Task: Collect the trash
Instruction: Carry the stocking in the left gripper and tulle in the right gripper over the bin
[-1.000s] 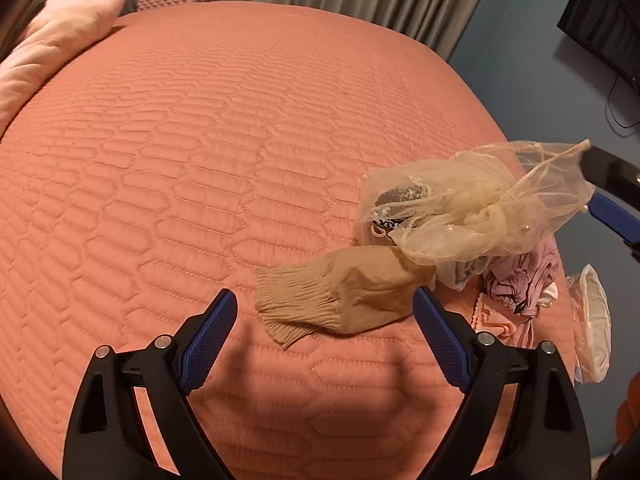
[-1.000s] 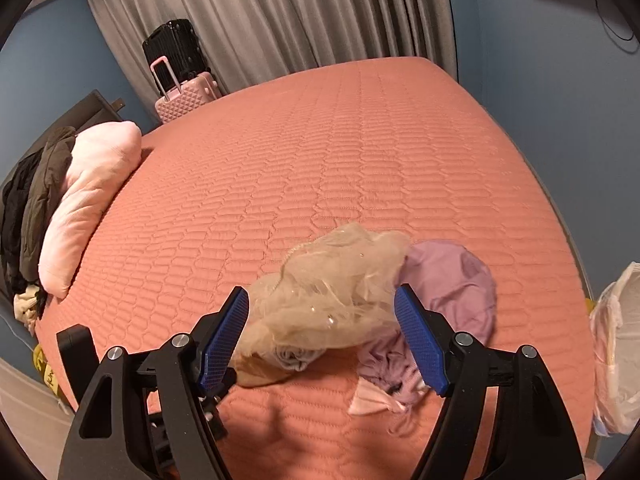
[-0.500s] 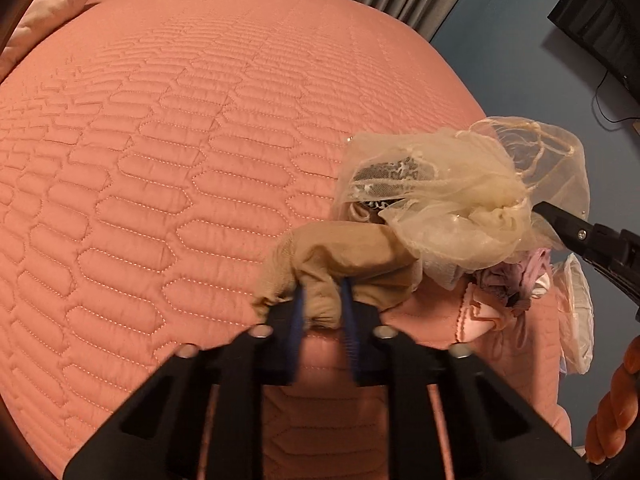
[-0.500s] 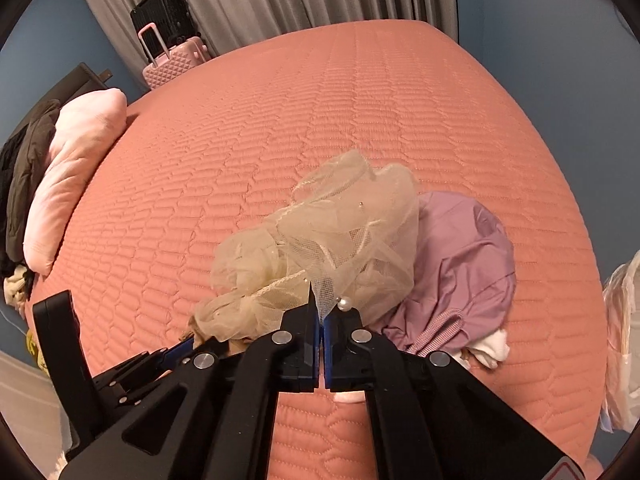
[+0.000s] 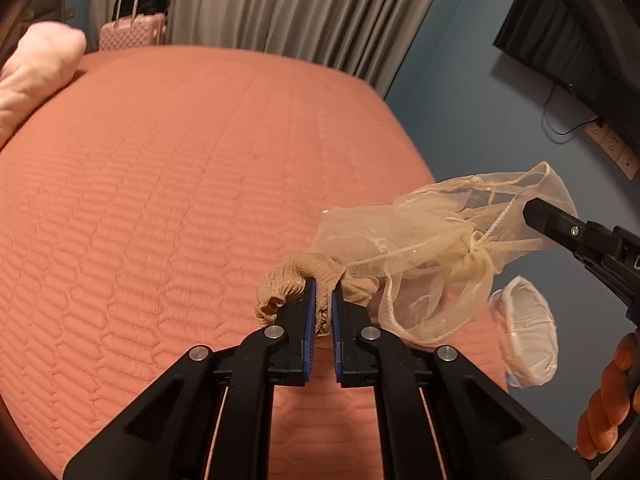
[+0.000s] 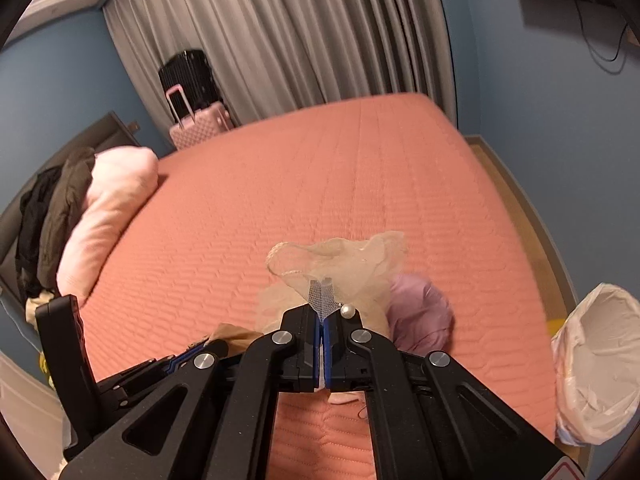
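Note:
My left gripper (image 5: 324,286) is shut on a tan ribbed sock (image 5: 288,280), which hangs bunched above the salmon quilted bed (image 5: 160,200). My right gripper (image 6: 322,314) is shut on a sheer cream net pouch (image 6: 344,264) with a pearl bead, lifted off the bed. In the left wrist view the net pouch (image 5: 440,236) hangs to the right, pinched by the right gripper (image 5: 538,216). The left gripper (image 6: 208,350) and the sock (image 6: 236,336) show low on the left in the right wrist view. A purple garment (image 6: 420,312) lies on the bed under the pouch.
A white bag-lined bin (image 6: 600,360) stands off the bed's right edge, seen also as the bin (image 5: 528,332). A pink pillow (image 6: 108,216) and dark clothes (image 6: 48,216) sit at the left. Pink suitcase (image 6: 200,128) by grey curtains. A hand (image 5: 612,400) holds the right gripper.
Both grippers closed, the left on the sock and the right on the net pouch, then rose. Sock and pouch came up off the bed; the purple garment stayed down.

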`<action>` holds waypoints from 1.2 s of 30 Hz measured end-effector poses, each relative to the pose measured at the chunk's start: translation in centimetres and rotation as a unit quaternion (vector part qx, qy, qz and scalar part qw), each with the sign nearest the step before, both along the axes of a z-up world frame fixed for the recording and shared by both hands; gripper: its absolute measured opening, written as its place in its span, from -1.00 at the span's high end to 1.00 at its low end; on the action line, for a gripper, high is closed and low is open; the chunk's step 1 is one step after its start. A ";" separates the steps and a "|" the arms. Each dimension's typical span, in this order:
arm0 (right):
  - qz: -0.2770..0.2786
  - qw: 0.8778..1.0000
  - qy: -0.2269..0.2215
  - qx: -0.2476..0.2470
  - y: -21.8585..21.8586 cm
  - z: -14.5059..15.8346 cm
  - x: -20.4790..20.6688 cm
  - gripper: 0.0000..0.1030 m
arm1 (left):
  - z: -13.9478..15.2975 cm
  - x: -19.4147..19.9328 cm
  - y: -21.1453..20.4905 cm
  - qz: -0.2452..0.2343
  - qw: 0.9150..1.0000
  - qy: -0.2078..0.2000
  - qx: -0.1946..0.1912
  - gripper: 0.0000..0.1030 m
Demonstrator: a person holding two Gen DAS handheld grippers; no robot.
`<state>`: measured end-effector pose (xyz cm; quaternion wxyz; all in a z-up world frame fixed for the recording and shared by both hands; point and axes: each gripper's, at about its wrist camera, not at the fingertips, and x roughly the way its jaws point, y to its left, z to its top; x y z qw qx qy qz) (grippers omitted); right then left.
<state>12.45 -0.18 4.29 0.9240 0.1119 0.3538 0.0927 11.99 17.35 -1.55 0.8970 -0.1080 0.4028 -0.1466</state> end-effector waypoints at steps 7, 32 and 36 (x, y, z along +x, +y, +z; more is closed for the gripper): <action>-0.029 0.998 -0.060 0.012 -4.7 6.2 -3.5 0.99 | 4.5 -2.2 -4.3 -0.030 0.999 -0.041 0.001 0.86; -0.182 0.979 -0.090 0.002 -23.6 9.1 -12.4 0.99 | 8.0 -6.7 -23.1 -0.193 0.979 -0.068 0.017 0.86; -0.201 0.976 -0.084 0.003 -25.9 8.1 -13.0 0.99 | 7.3 -6.7 -25.6 -0.211 0.975 -0.060 0.022 0.85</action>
